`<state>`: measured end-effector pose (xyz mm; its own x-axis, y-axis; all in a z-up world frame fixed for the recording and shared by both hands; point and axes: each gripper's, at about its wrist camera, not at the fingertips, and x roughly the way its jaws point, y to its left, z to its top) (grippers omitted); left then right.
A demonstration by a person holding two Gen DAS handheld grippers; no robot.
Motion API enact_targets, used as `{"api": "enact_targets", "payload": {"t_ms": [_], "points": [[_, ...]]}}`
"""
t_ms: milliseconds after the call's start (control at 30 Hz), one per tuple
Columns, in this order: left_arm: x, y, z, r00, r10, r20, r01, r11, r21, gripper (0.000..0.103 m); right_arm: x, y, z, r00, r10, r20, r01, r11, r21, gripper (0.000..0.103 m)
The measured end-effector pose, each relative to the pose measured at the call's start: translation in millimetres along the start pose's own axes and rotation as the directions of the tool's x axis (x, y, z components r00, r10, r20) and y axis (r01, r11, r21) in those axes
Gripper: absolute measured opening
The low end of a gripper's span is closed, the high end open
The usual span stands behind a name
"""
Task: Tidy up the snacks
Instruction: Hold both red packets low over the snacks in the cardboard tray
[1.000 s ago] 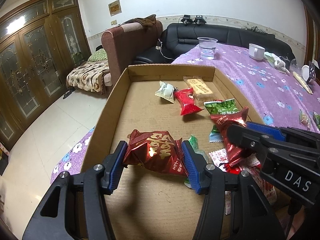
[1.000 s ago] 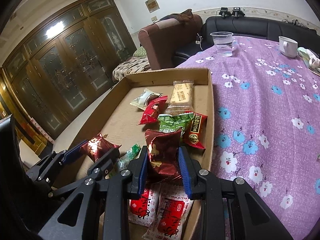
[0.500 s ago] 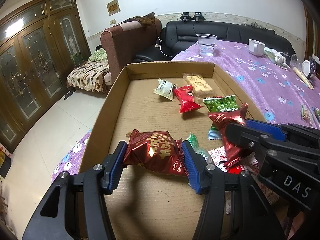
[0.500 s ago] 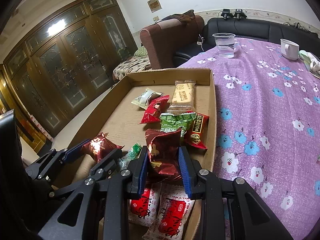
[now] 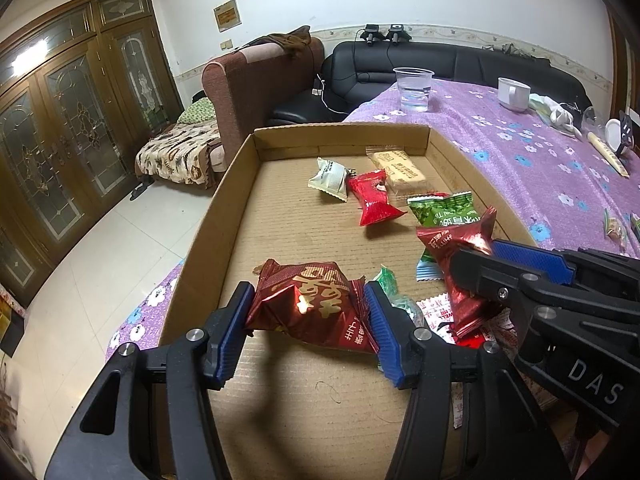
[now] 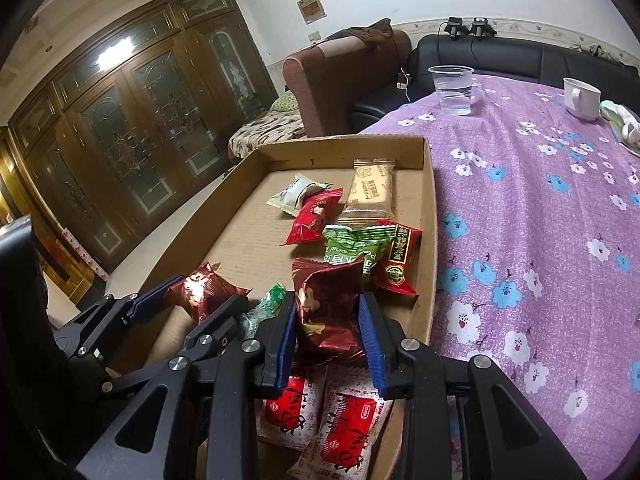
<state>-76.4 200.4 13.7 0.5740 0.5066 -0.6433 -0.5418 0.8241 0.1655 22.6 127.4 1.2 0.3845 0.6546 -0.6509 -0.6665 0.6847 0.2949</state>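
Note:
My left gripper (image 5: 307, 322) is shut on a dark red snack packet (image 5: 312, 304) and holds it above the near floor of the cardboard tray (image 5: 224, 200). My right gripper (image 6: 327, 332) is shut on another dark red snack packet (image 6: 326, 308) over the tray's near right side; it also shows in the left wrist view (image 5: 460, 264). The left gripper with its packet (image 6: 204, 288) shows at the left of the right wrist view. Loose in the tray lie a white packet (image 5: 328, 179), a red packet (image 5: 374, 200), a beige biscuit pack (image 5: 398, 172), a green packet (image 5: 444, 212) and red-and-white sachets (image 6: 344, 428).
The tray sits on a purple flowered tablecloth (image 6: 540, 220). A clear plastic cup (image 6: 452, 90) and a white mug (image 6: 580, 98) stand at the far end. A brown armchair (image 5: 256, 84) and black sofa (image 5: 440, 60) lie beyond. The floor drops away on the left.
Both grippers keep their packets; the view has shifted slightly, with the tray and its snacks a little lower and nearer in frame.

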Motion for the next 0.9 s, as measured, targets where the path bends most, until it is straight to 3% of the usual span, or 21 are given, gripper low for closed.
{"api": "enact_targets", "payload": {"t_ms": [900], "points": [[-0.8,3.2,-0.6,1.000,0.020,0.008,-0.020,1.000,0.006,0.058,-6.1,2.5,-0.3,1.000,0.019,0.013,-0.019,1.000,0.005,0.034]]}}
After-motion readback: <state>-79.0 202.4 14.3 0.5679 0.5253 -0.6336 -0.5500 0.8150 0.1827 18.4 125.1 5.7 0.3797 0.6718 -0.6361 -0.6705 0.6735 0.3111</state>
